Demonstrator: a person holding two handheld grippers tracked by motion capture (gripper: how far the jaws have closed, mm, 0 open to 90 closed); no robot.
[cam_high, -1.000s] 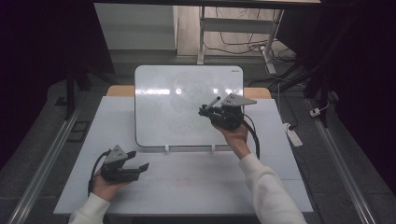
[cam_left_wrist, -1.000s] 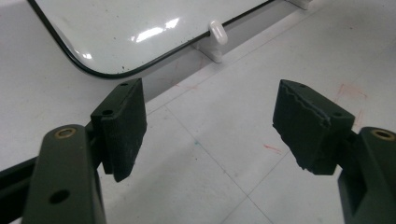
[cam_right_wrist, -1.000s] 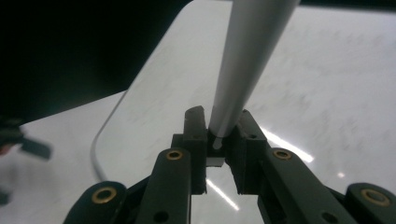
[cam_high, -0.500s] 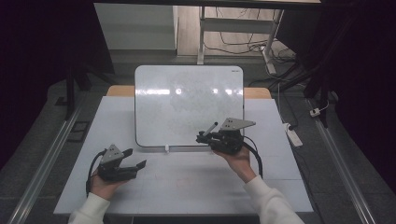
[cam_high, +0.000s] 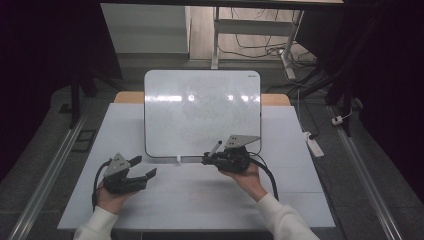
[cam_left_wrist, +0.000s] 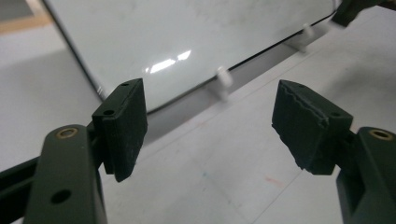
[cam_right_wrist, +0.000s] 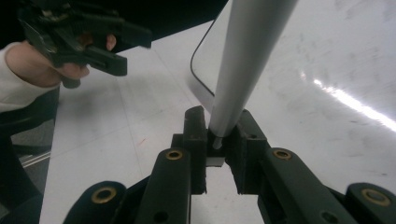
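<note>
I've got the right hand-held gripper (cam_high: 210, 159) low over the tabletop (cam_high: 165, 200), just at the near edge of the whiteboard (cam_high: 200, 110), w/ its jaws pressed together on a marker (cam_high: 215, 148). In the right gripper view the marker (cam_right_wrist: 243, 60) is a pale grey barrel pinched at its end between the two black pads, running up and away from the jaws over the whiteboard (cam_right_wrist: 336, 70); in the high view it sticks out up-left of the right hand-held gripper, dark tip over the board's bottom edge, tilted not flat. Can't tell if the tip touches the board. Left hand-held gripper (cam_high: 142, 167) sits near the front-left of the tabletop, well apart from the right one, jaws spread w/ nothing between them; left gripper view shows the left hand-held gripper (cam_left_wrist: 210, 135) w/ bare white tabletop (cam_left_wrist: 224, 186) in the gap and the whiteboard's (cam_left_wrist: 187, 32) rounded corner and lower edge beyond, plus a small white clip (cam_left_wrist: 224, 77) at the board's edge. Whiteboard lies flat mid-tabletop, surface mostly wiped w/ faint grey smears and lamp glare. A white power strip (cam_high: 314, 144) lies on the floor by the right edge of the tabletop.
</note>
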